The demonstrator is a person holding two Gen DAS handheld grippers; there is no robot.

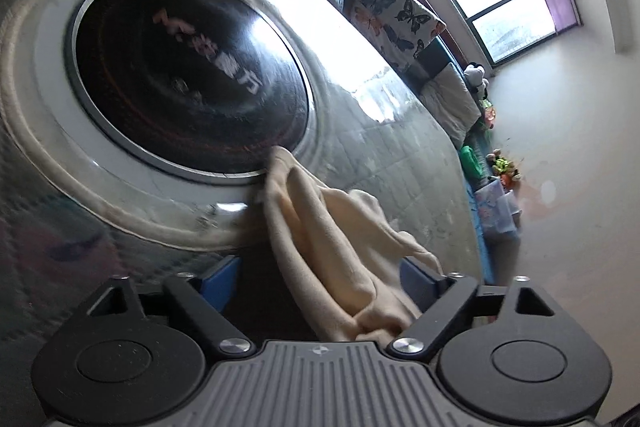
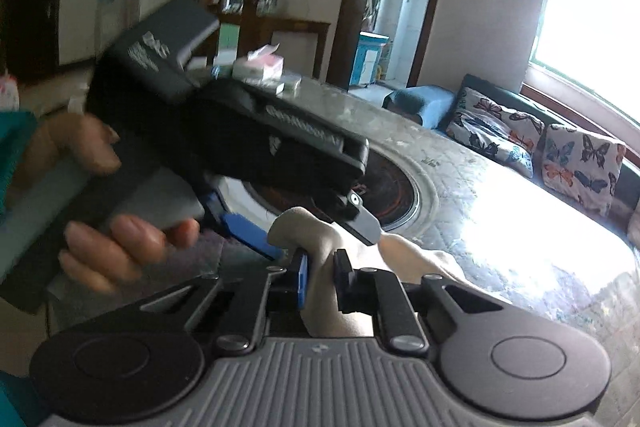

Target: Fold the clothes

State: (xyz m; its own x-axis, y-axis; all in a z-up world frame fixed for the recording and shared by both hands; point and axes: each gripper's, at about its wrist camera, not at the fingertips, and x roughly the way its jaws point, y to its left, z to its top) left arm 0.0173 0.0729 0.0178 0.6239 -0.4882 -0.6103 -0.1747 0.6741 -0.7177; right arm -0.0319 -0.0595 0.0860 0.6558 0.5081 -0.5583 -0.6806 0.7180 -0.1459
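Fingers [image 2: 301,281] of both grippers pinch the cream cloth [image 2: 320,291].

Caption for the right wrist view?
Right tongs shut on beige cloth while a hand holds the left tongs alongside.

Blurred white characters on black round hob [image 1: 192,75], possibly ending "魔方"; tool [image 2: 280,131] lettering unreadable.

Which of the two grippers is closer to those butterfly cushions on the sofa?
Hard to say. Both grippers meet at the cream cloth on the table: right gripper pinches it, left gripper stands open around it. The butterfly cushions lie far beyond both.
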